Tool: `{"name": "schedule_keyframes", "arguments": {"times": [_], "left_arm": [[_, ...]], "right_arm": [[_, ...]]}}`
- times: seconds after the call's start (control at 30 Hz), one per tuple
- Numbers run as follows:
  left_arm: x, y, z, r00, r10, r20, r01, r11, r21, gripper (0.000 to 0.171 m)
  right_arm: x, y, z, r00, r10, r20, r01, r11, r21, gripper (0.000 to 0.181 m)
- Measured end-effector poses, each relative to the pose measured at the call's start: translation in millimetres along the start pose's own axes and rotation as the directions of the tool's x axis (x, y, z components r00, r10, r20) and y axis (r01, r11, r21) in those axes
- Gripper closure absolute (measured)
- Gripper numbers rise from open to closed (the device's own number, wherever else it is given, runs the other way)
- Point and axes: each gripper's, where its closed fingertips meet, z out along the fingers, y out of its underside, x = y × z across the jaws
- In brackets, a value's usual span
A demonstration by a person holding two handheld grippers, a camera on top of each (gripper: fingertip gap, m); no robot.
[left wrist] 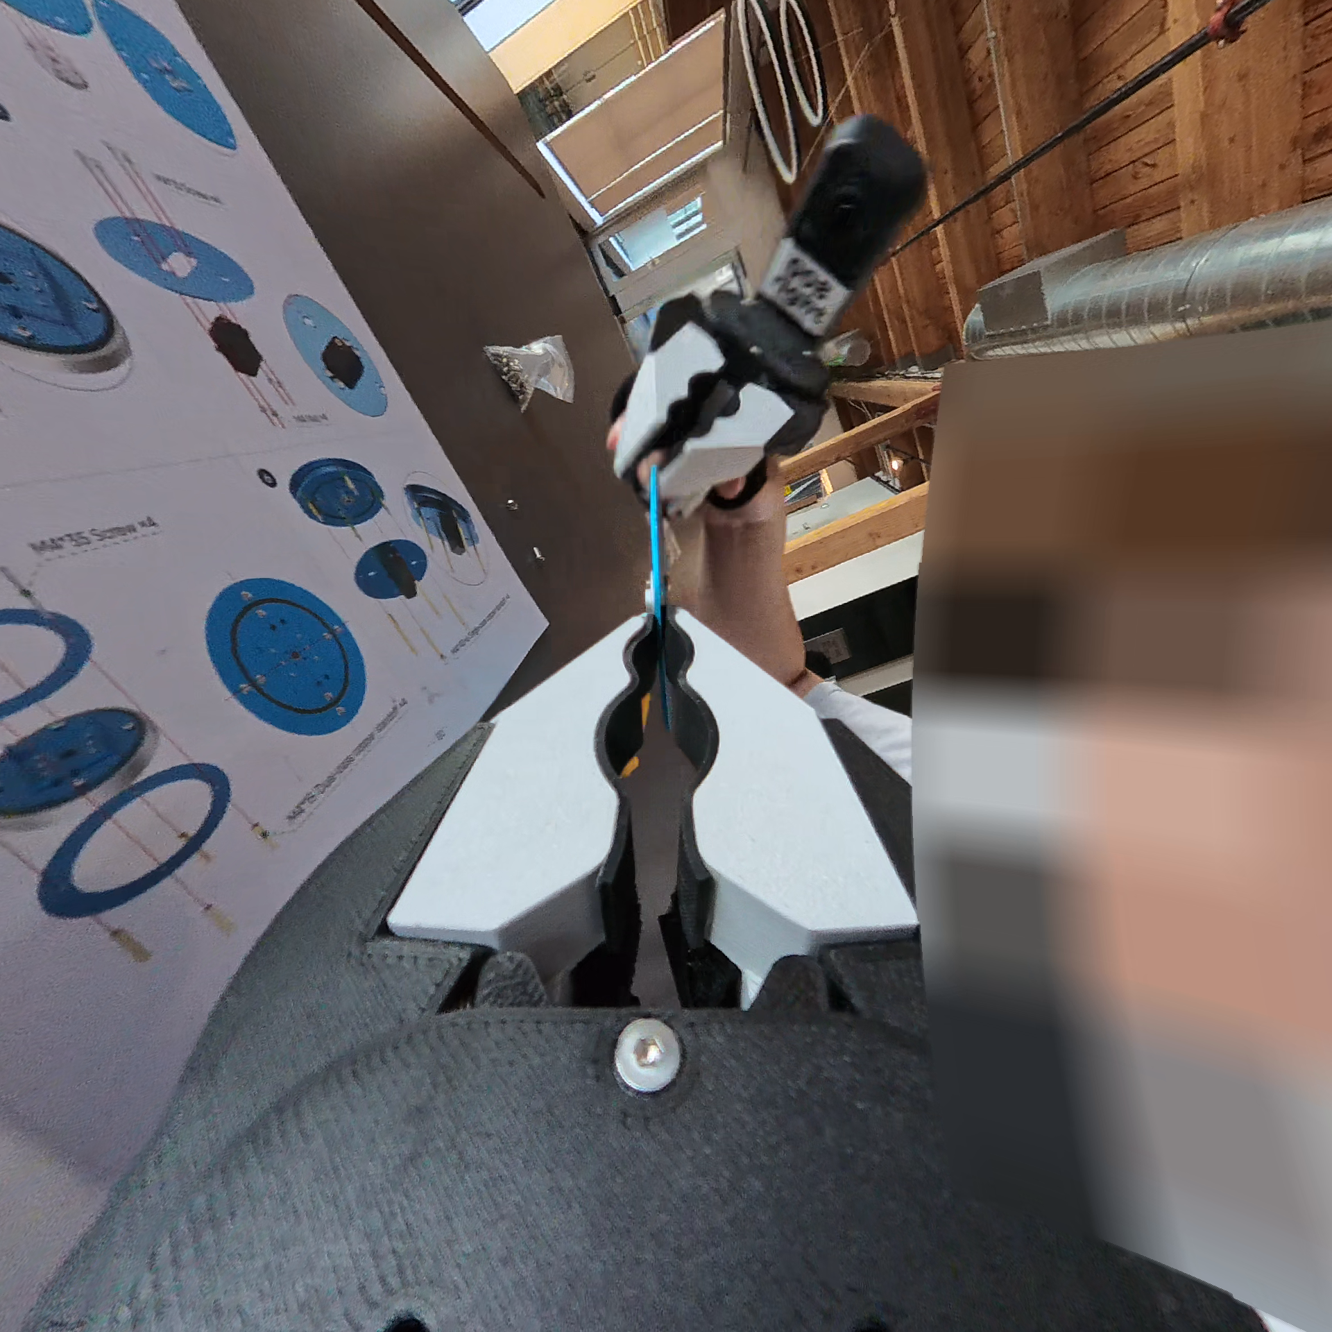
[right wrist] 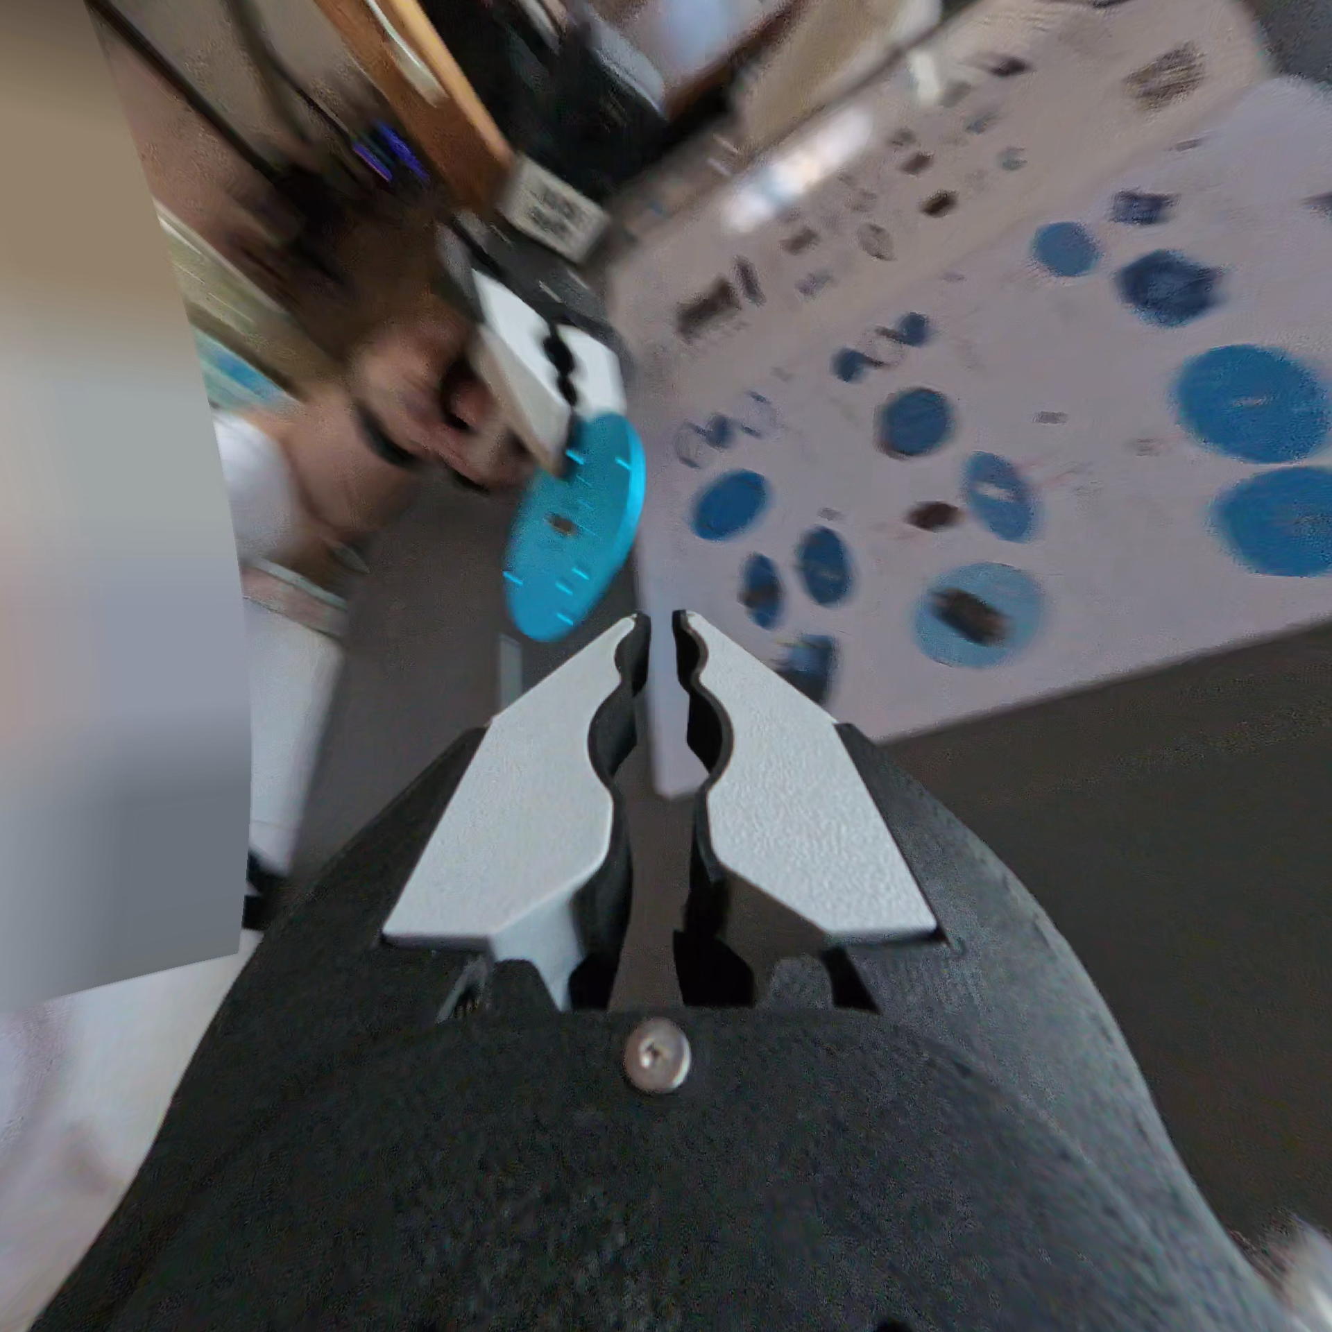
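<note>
A thin blue disc point(left wrist: 657, 569) is pinched edge-on at the very tips of the left gripper point(left wrist: 659, 625), its jaws clenched on the lower rim so that the plate stands out ahead of them as a narrow blue line. From the right wrist view the same disc point(right wrist: 573, 530) shows its flat face — round, bright blue, with small slots and a dark hole near the middle — hanging from the left gripper point(right wrist: 566, 440) with a hand point(right wrist: 425, 411) behind it.

The right gripper point(right wrist: 659, 621) holds nothing: its jaws stand slightly parted, a narrow gap between the tips, with the disc just ahead and to the left of them, apart from them. In the left wrist view that right gripper point(left wrist: 703, 425) appears beyond the disc's far edge; whether it touches the rim there cannot be told.

Beneath both, a large white instruction sheet point(left wrist: 216, 504) printed with blue discs and rings lies on the dark brown counter point(left wrist: 432, 274), with a small clear bag of screws point(left wrist: 533, 371) resting farther along — a couple of loose screws point(left wrist: 537, 553) near the sheet's edge.
</note>
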Motion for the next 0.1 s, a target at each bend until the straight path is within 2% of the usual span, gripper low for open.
{"name": "schedule_keyframes", "arguments": {"times": [0.03, 0.07, 0.1], "left_arm": [[-3.5, 0.6, -1.2, 1.000, 0.004, 0.022, -0.004, 1.000, -0.010, 0.171], [-7.0, 1.2, -2.1, 0.999, 0.005, 0.044, -0.005, 1.000, -0.017, 0.171], [-8.7, 2.2, -2.6, 0.999, -0.001, 0.053, 0.002, 1.000, -0.025, 0.171]], "right_arm": [[26.3, 9.8, -13.2, 0.968, -0.144, -0.205, 0.118, 0.984, -0.134, 0.174], [45.3, 18.9, -26.2, 0.905, -0.265, -0.333, 0.177, 0.946, -0.271, 0.169], [50.4, 31.3, -32.3, 0.877, -0.330, -0.350, 0.184, 0.903, -0.389, 0.169]]}}
